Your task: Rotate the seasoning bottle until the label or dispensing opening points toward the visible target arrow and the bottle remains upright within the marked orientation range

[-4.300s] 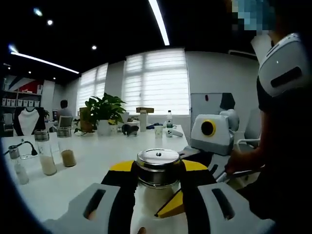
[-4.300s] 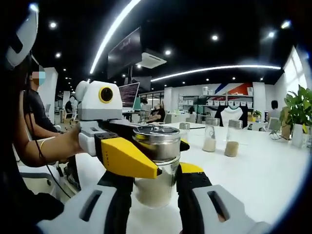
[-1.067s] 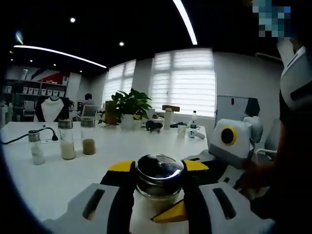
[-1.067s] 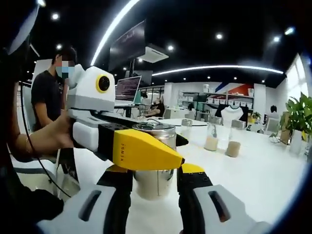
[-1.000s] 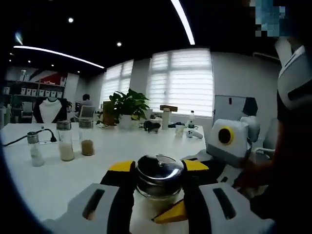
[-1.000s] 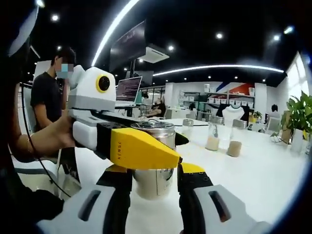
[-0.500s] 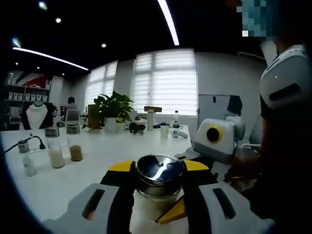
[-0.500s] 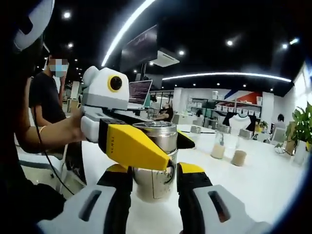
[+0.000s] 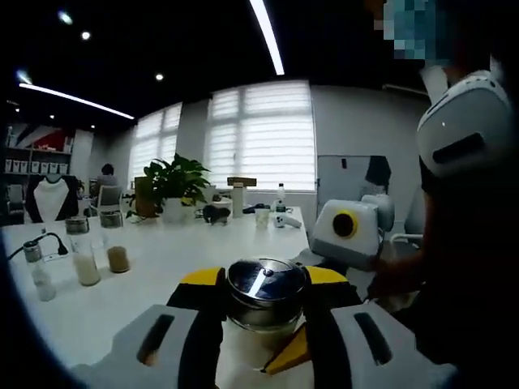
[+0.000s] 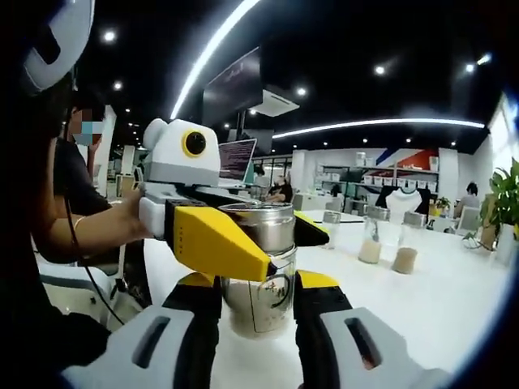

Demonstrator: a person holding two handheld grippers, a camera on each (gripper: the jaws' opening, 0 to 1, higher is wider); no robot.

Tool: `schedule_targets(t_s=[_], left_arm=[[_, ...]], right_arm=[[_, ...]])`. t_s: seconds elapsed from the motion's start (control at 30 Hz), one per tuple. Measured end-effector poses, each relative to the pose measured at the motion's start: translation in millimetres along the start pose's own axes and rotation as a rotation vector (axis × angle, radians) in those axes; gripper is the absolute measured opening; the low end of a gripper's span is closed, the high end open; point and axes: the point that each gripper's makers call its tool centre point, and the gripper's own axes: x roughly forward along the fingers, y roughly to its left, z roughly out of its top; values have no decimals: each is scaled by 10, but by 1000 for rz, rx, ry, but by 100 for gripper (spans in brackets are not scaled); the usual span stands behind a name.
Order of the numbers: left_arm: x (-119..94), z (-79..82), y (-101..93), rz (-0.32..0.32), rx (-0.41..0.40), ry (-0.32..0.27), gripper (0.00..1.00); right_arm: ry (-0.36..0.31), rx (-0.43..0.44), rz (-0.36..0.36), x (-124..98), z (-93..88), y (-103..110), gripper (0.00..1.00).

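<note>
Upright bottle (image 10: 261, 267) on table (image 10: 422, 308), clamped at the lid by left gripper (image 9: 261, 304) and lower by right gripper (image 10: 258, 304).

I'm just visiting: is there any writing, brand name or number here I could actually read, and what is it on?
None can be read.
Seasoning bottle: a dark mark on the glass, too blurred to read.
Left claw: small print on its yellow jaw, too small to read.
Laptop screen behind: lines of text, too small to read.
Shelf boxes on the far wall: labels too small to read.
</note>
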Motion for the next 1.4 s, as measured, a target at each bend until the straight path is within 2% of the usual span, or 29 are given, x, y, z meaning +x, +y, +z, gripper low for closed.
schedule_targets(t_s=[0.4, 0.57, 0.67, 0.83, 0.9, 0.97, 1.1, 1.4], left_arm=[[-38, 2, 16, 35, -9, 0, 39], [-41, -39, 120, 121, -51, 8, 38], [-36, -51, 153, 148, -50, 10, 38], [-30, -21, 217, 228, -42, 5, 38], [-35, 36, 262, 274, -58, -24, 37], [-48, 104, 289, 309, -73, -52, 37], [-51, 154, 315, 376, -40, -40, 37], [-45, 136, 380, 477, -61, -31, 37]], right_arm=[[-9, 10, 8, 29, 9, 25, 32], [26, 33, -43, 52, -48, -52, 32], [23, 58, -60, 57, -61, -76, 32], [20, 68, -114, 55, -49, -149, 31], [-25, 82, -148, 61, 15, -203, 31], [-78, 148, -168, 55, 87, -218, 31], [-82, 114, -222, 62, 125, -268, 31], [-72, 54, -310, 62, 111, -364, 31]])
